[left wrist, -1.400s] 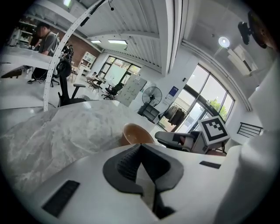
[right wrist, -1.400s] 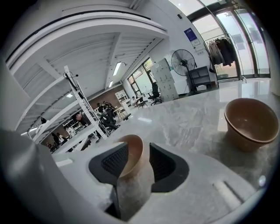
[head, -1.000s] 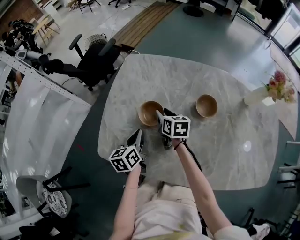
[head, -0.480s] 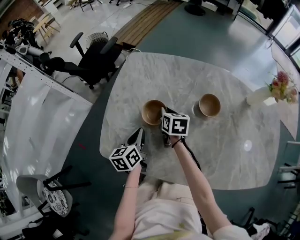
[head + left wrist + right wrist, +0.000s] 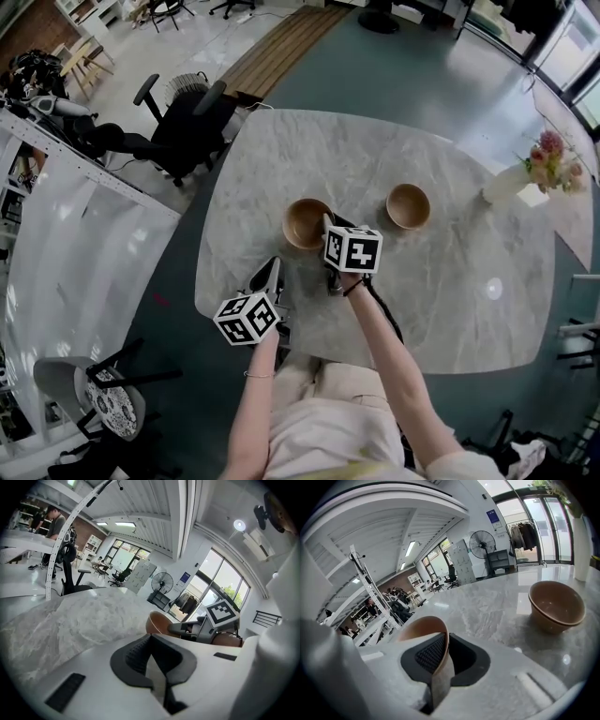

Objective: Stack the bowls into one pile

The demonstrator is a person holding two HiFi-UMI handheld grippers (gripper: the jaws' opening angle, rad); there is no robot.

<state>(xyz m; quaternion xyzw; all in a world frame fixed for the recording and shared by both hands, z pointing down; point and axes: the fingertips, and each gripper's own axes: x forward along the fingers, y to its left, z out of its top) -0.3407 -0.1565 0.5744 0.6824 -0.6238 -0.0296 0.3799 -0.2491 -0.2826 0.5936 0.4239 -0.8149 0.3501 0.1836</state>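
Two brown wooden bowls stand apart on the marble table. The near bowl is at the centre and the far bowl lies to its right. My right gripper sits at the near bowl's right rim. In the right gripper view its jaws are closing, with the thin wall of the near bowl pinched between the pads of the right gripper; the far bowl stands free at the right. My left gripper rests near the table's front edge, shut and holding nothing.
A vase of flowers stands at the table's far right edge. A black office chair is beyond the table's left corner. Bare marble lies between and behind the two bowls.
The right gripper's jaws have come together on the near bowl's right rim. The left gripper has stayed where it was.
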